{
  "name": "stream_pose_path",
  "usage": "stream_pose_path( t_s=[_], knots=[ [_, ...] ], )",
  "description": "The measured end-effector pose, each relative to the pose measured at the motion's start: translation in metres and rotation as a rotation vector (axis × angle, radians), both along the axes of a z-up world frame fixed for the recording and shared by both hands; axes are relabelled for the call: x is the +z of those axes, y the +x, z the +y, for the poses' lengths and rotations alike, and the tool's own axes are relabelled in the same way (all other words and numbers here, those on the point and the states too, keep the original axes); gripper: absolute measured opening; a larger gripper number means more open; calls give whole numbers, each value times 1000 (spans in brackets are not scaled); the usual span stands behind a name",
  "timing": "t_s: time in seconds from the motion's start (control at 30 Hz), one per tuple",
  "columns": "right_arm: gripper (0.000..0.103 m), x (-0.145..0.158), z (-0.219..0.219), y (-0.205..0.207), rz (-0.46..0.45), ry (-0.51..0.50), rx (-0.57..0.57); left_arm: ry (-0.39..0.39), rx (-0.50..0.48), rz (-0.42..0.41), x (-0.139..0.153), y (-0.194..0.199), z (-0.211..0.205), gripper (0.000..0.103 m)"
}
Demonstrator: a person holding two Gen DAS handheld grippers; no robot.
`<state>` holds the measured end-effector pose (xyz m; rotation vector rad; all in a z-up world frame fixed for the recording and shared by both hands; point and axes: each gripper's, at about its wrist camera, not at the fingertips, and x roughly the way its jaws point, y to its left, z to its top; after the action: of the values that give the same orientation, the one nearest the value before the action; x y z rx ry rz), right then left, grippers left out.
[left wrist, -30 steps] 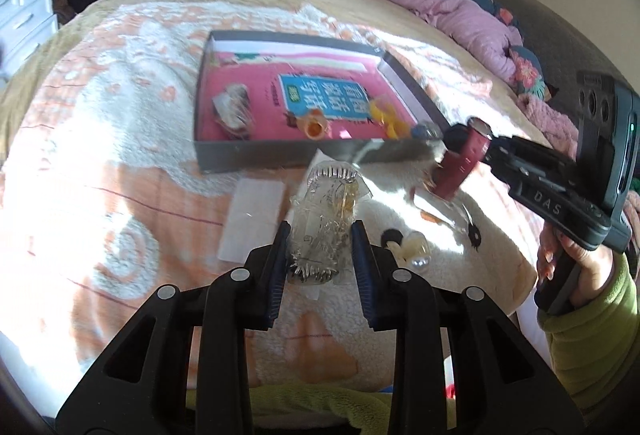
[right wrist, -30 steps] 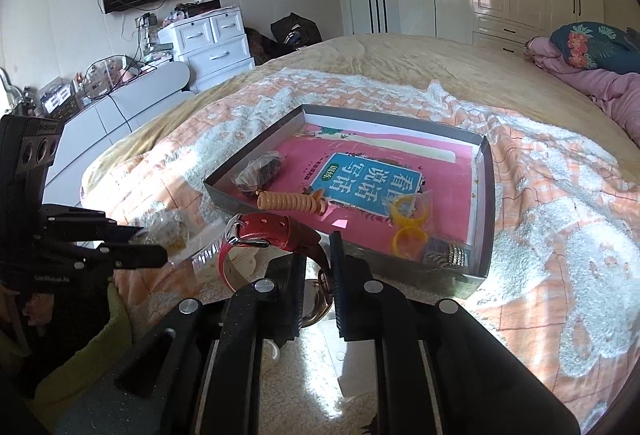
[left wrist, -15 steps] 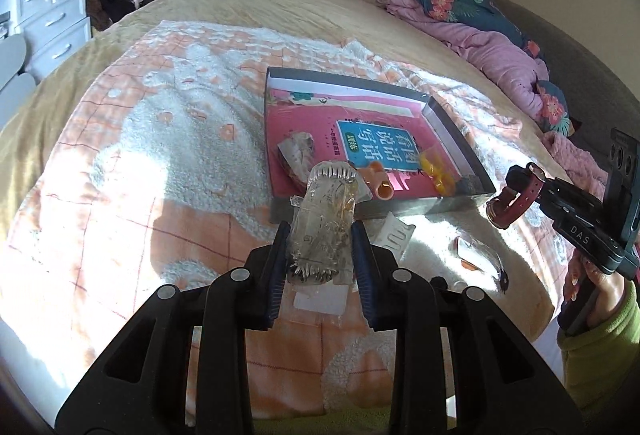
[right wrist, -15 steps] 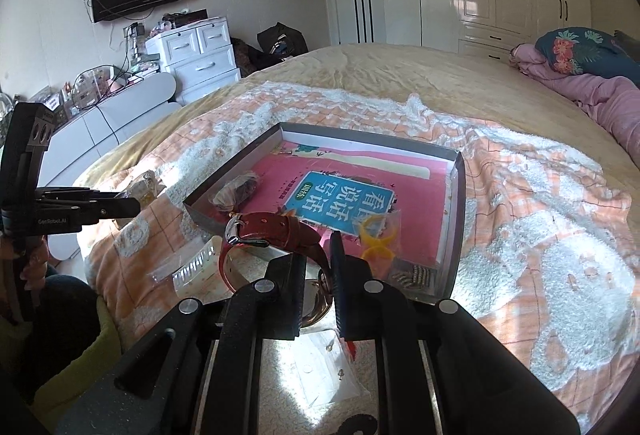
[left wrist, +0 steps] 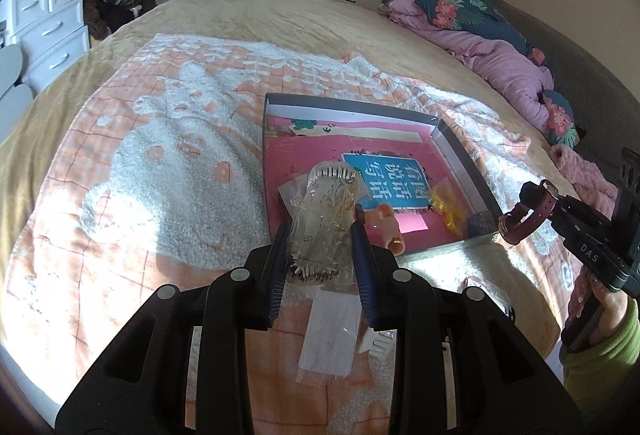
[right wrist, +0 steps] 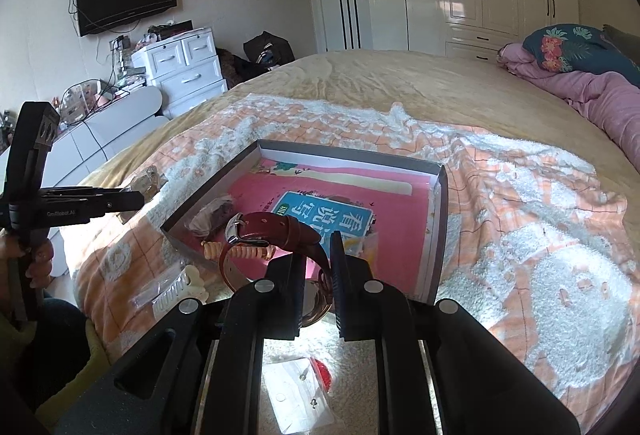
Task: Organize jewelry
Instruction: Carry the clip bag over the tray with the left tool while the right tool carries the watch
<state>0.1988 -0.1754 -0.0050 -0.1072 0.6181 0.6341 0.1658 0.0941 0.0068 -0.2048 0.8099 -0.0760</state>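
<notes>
Both grippers have lifted and drawn back from the box since a second ago, so the bed now fills more of each view.

Left wrist view: the left gripper (left wrist: 320,249) pinches one clear plastic bag (left wrist: 325,223) of fine jewelry between its blue-padded fingers (left wrist: 362,263), spread only as wide as the bag; it is held in the air over the near left corner of the grey box (left wrist: 468,163). In the box lie one pink picture book (left wrist: 384,179), one orange spiral hair tie (left wrist: 390,231), some yellow hair ties (left wrist: 450,213) whose number I cannot tell, and a dark beaded piece (left wrist: 482,223) in the near right corner. One flat clear packet (left wrist: 330,331) lies on the blanket (left wrist: 168,163) below the gripper. At right, the right gripper (left wrist: 554,207) carries one red-strapped watch (left wrist: 524,215), off the box's near right corner.

Right wrist view: the right gripper (right wrist: 318,271) is closed tight on the watch (right wrist: 276,235), its strap looping up and left above the box's (right wrist: 440,219) near wall. One small bag of dark jewelry (right wrist: 212,215) sits in the box's left corner. On the blanket (right wrist: 540,235) lie one white claw clip (right wrist: 180,289) and one clear packet (right wrist: 298,393) with small studs. The left gripper (right wrist: 138,195) shows at far left, holding its bag (right wrist: 148,181).
</notes>
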Motion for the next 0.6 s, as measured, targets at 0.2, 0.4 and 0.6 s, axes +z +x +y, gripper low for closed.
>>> stream_pose_path(
  t_s=[0.2, 0.4, 0.6],
  knots=[
    [11, -1, -6, 11, 5, 8, -32, 11, -16, 6, -2, 21, -9, 23],
    [11, -3, -14, 25, 2, 1, -81, 11, -32, 34, -10, 46, -19, 23],
    [11, -7, -20, 40, 1, -2, -134, 38, -54, 54, -18, 63, -32, 23]
  ],
)
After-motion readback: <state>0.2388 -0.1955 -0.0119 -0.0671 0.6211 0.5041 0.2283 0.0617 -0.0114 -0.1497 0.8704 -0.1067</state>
